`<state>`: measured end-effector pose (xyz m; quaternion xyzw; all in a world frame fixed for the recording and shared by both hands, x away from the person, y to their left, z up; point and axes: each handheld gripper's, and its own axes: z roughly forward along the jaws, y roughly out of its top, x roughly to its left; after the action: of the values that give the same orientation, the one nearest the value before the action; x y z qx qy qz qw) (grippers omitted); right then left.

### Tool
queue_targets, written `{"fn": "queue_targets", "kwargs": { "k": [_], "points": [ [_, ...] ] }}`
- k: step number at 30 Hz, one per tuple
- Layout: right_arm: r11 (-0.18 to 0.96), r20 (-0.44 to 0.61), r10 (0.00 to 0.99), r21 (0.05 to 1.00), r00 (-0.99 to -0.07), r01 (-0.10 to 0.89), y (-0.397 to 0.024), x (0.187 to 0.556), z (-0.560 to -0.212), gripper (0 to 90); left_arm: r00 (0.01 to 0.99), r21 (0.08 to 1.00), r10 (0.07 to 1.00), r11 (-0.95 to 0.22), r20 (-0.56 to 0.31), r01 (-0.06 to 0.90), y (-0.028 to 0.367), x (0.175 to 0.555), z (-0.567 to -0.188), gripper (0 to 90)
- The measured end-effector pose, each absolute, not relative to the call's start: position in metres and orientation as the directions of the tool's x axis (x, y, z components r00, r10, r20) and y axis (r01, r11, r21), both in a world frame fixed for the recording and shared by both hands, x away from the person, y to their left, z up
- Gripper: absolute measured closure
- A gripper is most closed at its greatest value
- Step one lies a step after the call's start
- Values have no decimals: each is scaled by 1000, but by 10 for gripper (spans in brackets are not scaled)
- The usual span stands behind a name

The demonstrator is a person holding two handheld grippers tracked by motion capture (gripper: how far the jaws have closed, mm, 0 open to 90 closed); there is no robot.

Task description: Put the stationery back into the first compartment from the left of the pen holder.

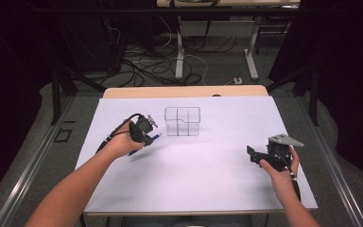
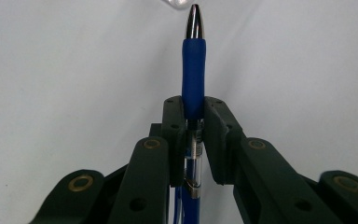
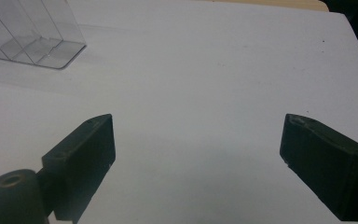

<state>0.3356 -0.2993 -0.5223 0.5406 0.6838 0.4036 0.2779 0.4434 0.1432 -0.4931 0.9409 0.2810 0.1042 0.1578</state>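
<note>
1. The left hand-held gripper (image 1: 152, 134) is clamped on a blue ballpoint pen with a clear barrel, a blue rubber grip and a silver tip (image 2: 193, 84). In the left gripper view both black jaws press the pen's barrel from either side, and the pen runs straight out toward 12 o'clock, tip foremost.
2. In the high view this left hand-held gripper sits at about 9 o'clock from the table's middle, above the white table (image 1: 208, 161), with the pen's blue end poking out toward 3 o'clock.
3. A clear plastic organiser box with divided compartments (image 1: 182, 121) stands just beyond the pen at 1 o'clock from the left hand-held gripper, near it but apart.
4. The right hand-held gripper (image 3: 196, 161) stands wide open, with nothing between its jaws but bare table. In the high view it lies at about 4 o'clock, well apart from the box.
5. In the right gripper view the box shows at 10 o'clock, far off.
</note>
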Motion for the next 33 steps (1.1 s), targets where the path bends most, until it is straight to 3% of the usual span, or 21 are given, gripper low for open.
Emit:
{"fn": "queue_targets", "kwargs": {
  "k": [7,33],
  "points": [
    [85,61,964,854,-261,513,-297,337,-521,99,754,493,655,-674,55,549,149,443,-483,789],
    [88,59,963,853,-262,514,-297,337,-522,99,613,763,787,-352,-72,542,167,450,-453,789]
  ]
}}
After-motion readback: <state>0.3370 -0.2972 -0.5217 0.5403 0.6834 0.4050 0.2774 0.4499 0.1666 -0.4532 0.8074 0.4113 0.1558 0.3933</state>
